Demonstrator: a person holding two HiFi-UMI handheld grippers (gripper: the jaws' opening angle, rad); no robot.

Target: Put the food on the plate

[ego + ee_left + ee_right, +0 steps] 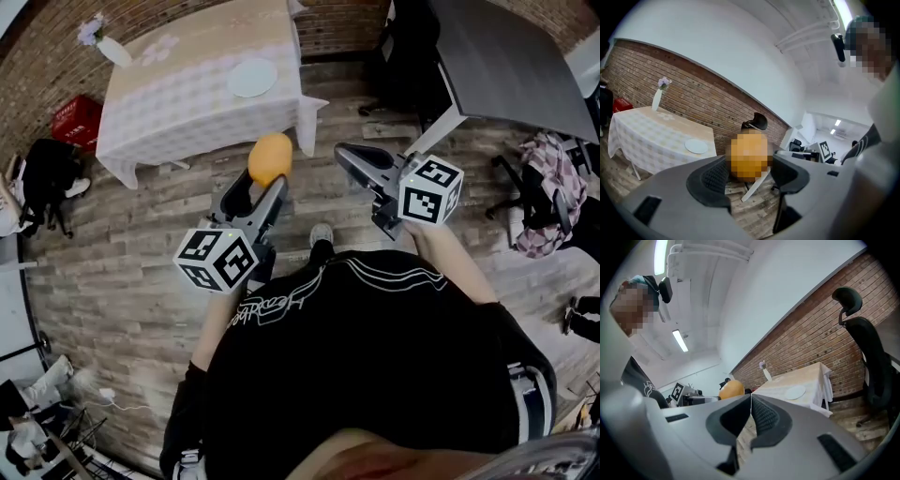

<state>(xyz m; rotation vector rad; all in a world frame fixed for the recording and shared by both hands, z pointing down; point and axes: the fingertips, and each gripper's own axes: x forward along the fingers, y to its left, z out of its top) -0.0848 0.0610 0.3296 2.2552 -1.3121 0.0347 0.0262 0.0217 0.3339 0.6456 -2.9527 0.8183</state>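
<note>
Round orange food [270, 157], pinched across the middle by the wide-spread left gripper [750, 173], above the floor, well short of the plate [252, 77] on the table [187, 103]. Probably light, firm, smooth; apt to roll, so best gripped at the widest part. Right gripper [751, 398] closed, empty.

Orange food [749, 157], blurred between left fingers [715, 178]

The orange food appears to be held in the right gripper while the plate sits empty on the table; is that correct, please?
Not quite: the orange food is held in the left gripper, not the right, as the left gripper view shows it between those jaws. The right gripper is shut on nothing. The plate sits empty on the table.
</note>
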